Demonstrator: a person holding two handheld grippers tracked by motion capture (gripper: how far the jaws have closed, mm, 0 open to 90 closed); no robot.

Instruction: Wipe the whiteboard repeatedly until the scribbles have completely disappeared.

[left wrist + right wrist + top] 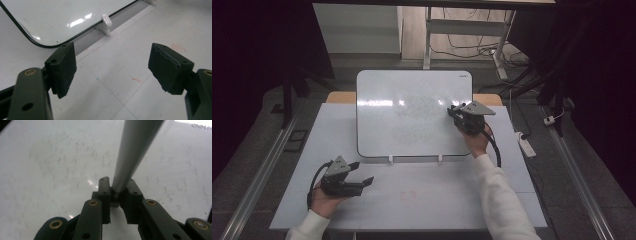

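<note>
A lab-like recording space: a pale white worktable [422, 200] stands among dark curtained sides, a glossy white rounded-corner whiteboard [412, 110] propped on it, with loose black cables [472, 50] and a white power strip [527, 146] on the grey floor

One whiteboard [412, 110] is lying at the centre of the high view, with two white clips [390, 159] sitting along its lower edge. Two grippers are showing: one [362, 174] at lower left, one [453, 114] right of centre, gripping one grey rod [132, 150].
</note>
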